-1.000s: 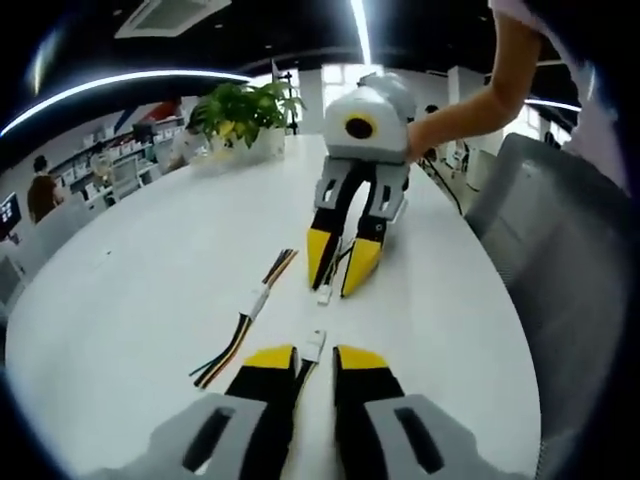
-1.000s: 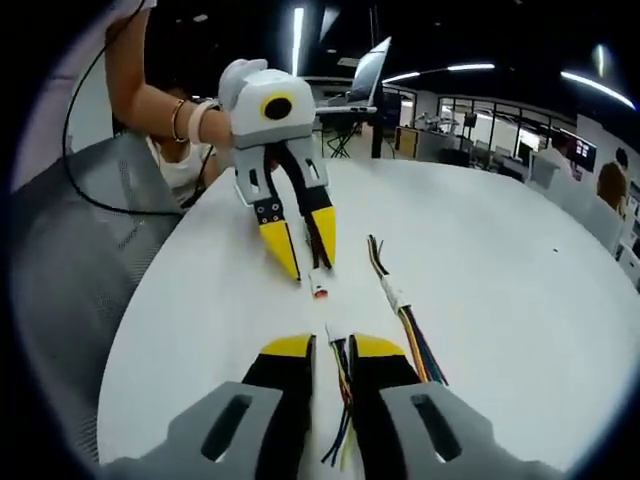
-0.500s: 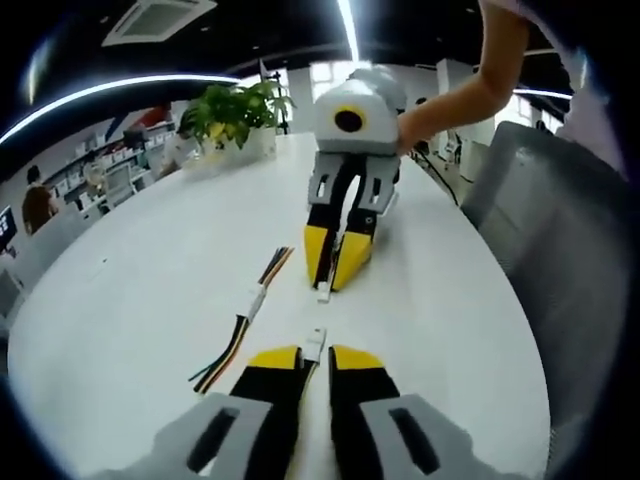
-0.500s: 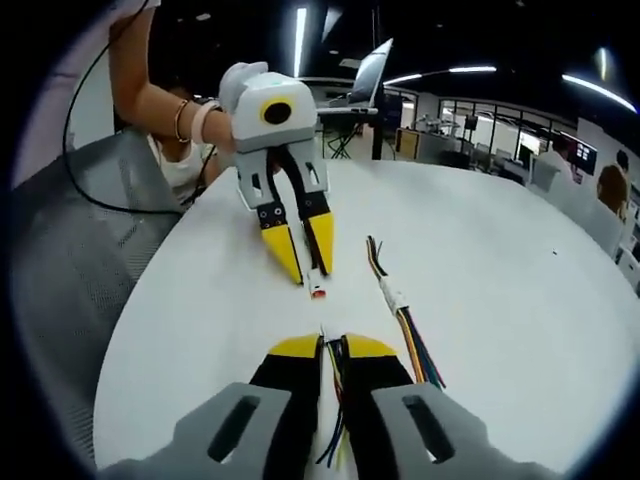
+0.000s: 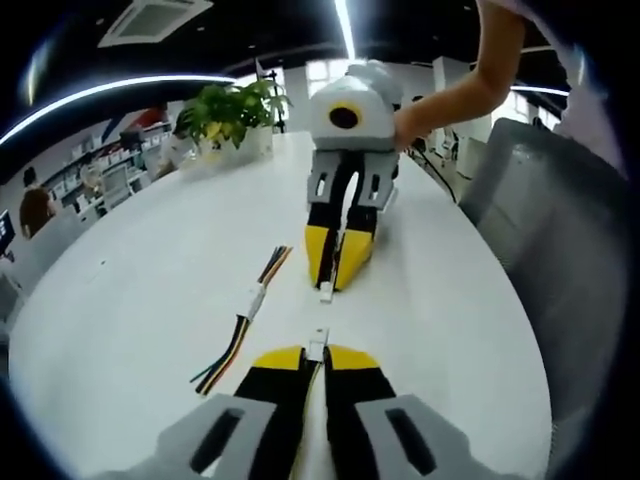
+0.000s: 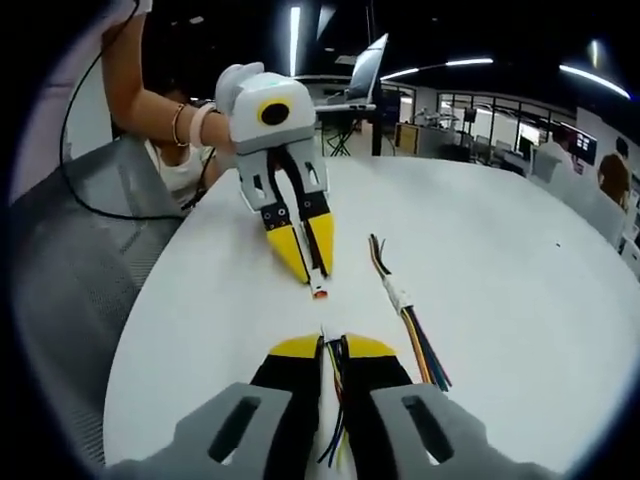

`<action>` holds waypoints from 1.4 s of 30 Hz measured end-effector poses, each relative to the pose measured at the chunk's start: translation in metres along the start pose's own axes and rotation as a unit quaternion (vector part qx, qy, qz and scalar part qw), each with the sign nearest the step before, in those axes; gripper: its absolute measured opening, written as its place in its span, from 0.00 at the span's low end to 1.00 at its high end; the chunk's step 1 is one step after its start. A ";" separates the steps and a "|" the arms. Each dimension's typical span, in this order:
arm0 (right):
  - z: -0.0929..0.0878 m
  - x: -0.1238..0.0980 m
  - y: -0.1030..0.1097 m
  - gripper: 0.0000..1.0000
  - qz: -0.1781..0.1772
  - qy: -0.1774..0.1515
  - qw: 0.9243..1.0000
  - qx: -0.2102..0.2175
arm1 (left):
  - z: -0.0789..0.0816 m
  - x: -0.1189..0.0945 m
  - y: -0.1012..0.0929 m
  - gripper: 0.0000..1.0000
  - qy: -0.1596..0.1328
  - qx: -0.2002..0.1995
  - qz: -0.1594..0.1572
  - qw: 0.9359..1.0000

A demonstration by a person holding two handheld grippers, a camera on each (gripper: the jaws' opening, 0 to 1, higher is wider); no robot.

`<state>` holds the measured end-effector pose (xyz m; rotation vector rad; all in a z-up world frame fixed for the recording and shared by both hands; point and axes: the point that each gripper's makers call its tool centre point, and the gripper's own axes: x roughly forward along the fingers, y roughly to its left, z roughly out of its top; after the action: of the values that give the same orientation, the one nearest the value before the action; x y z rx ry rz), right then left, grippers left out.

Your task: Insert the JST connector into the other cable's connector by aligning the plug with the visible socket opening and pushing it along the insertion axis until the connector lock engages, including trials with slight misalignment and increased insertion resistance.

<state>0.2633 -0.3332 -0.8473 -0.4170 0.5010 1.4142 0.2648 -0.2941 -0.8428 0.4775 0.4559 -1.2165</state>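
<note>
Two small white plastic connectors face each other nose to nose, a bare gap of white round surface (image 5: 130, 300) between them.

Left gripper view: the left hand-held gripper (image 5: 312, 355) has its yellow-tipped black jaws pressed together on a short white connector (image 5: 317, 346) that juts out just ahead of the tips. Straight ahead, near but apart, the right hand-held gripper (image 5: 335, 275) points back at it, jaws pinched on a second white connector (image 5: 326, 292) poking from its tips.

Right gripper view: same pairing reversed. The multicoloured wire bundle (image 6: 335, 415) of the right's cable trails back between its own jaws; the left's connector shows a reddish end.

Long axes of both connectors run roughly along the line joining the two grippers, so the closing move is straight ahead for each. Fine lateral or roll offset too small to judge. Neither hand clearly nearer; both connectors sit low over the surface.

A spare loose cable of coloured wires with a white connector (image 5: 252, 305) lies to the left of the left hand-held gripper, untouched.
</note>
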 end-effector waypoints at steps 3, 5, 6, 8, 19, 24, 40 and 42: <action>0.001 -0.002 0.000 0.03 0.000 0.005 1.000 -0.002 | 0.002 -0.001 0.001 0.00 -0.002 -0.005 -0.001 1.000; 0.004 -0.005 -0.001 0.03 -0.002 0.004 1.000 -0.003 | 0.006 -0.003 0.002 0.00 -0.007 -0.006 0.000 1.000; 0.005 -0.006 -0.002 0.03 -0.005 0.005 1.000 -0.004 | 0.008 -0.003 0.004 0.00 -0.005 -0.005 0.001 1.000; 0.007 -0.008 -0.003 0.03 -0.007 0.007 1.000 -0.005 | 0.010 -0.004 0.005 0.00 -0.003 -0.003 0.002 1.000; 0.033 -0.012 -0.006 0.03 -0.030 0.003 0.999 -0.016 | 0.021 -0.005 0.008 0.00 0.010 -0.023 -0.003 1.000; 0.037 -0.008 -0.004 0.03 -0.029 0.002 0.999 -0.018 | 0.023 -0.003 0.008 0.00 0.016 -0.025 -0.005 1.000; 0.032 -0.004 -0.003 0.03 -0.021 0.009 1.000 -0.018 | 0.025 0.001 0.006 0.00 0.019 -0.013 -0.013 1.000; 0.031 -0.003 -0.003 0.03 -0.020 0.009 1.000 -0.018 | 0.024 0.001 0.006 0.00 0.022 -0.010 -0.014 1.000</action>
<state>0.2681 -0.3188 -0.8195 -0.4672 0.4804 1.3837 0.2726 -0.3075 -0.8230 0.4822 0.5144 -1.2297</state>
